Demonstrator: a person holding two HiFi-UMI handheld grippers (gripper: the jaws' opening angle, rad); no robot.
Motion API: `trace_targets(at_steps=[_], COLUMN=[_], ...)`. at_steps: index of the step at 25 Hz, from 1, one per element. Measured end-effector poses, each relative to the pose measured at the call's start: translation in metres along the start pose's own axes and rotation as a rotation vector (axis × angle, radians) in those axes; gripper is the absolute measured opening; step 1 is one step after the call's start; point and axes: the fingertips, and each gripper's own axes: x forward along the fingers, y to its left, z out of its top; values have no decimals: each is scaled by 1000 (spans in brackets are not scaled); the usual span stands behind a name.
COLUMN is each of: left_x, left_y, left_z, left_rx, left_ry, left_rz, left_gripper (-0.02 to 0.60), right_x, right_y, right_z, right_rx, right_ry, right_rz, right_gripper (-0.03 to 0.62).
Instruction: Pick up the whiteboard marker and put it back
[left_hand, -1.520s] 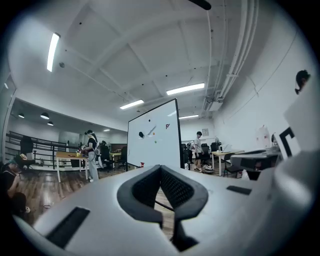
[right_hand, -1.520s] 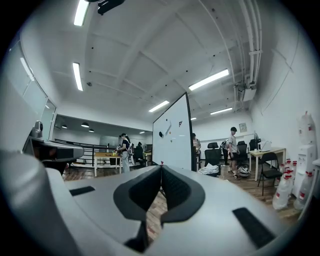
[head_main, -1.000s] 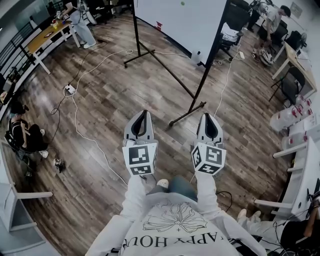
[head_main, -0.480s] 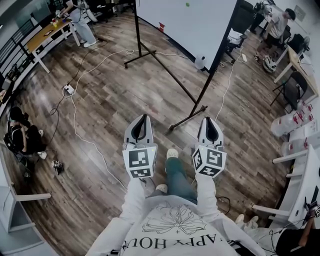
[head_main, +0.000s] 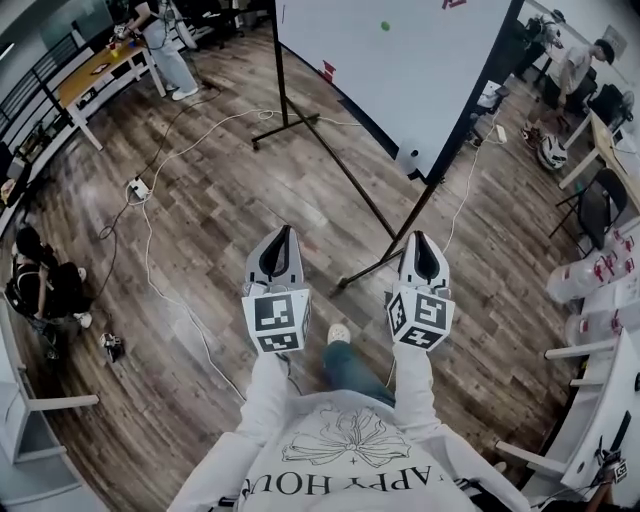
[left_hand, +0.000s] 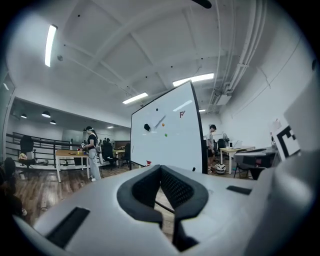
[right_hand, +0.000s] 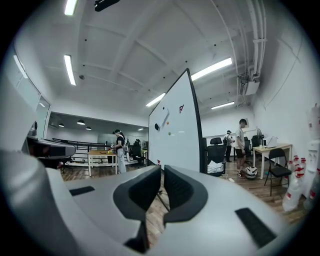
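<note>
Compared with a second ago, the whiteboard (head_main: 400, 70) fills more of the head view at 1 o'clock and its black stand foot (head_main: 370, 265) now lies between my two grippers rather than ahead of them. My shoe (head_main: 339, 333) has come forward at 6 o'clock of the grippers. The grippers keep the same side-by-side place in the view.

Readable writing: my white sweatshirt (head_main: 350, 450) shows the cut-off letters "APPY HOU" under a line-drawn flower. Each gripper carries a cube of black-and-white square markers, one on the left (head_main: 275, 320), one on the right (head_main: 420, 318). The board bears a small red mark (left_hand: 181, 114) shaped like an F, and a green dot (head_main: 385, 26).

Both my arms reach straight forward in white sleeves, level and parallel, pointing to 12 o'clock over the wood-plank floor (head_main: 200, 220). The left gripper (head_main: 284, 235) has its black pads meeting at the tips with nothing between them. The right gripper (head_main: 420, 238) has its pads together too, only a thin slit showing, and it is empty.

The whiteboard marker is in neither gripper. In the left gripper view a thin slanted line (left_hand: 160, 121) sits on the board beside a black round blob (left_hand: 146, 127); it is too small for me to tell whether that is the marker.
</note>
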Motion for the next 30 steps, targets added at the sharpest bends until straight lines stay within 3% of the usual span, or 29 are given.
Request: trace_targets(at_steps=[5,9,18,25,30], left_x=[71,115,184,237,293], left_y=[-2,-2,-3,14,27], left_z=[17,26,15,4,2], left_rx=[16,16,0,-4,-5], left_ry=[-13,-19,30,49,56], left_rz=[18,34,45,20,-41], left_gripper=[6,6,6,6,6], right_x=[74,120,187,231,268], right_y=[-30,-48,-79,-89,-95], right_z=[14,20,-6,-26,-41], right_rx=[-4,0,8,-1,-19], right_ry=[-12,-13,63,112,154], right_rz=[8,19,4,-45,-105], right_gripper=[8,68,100,122,137])
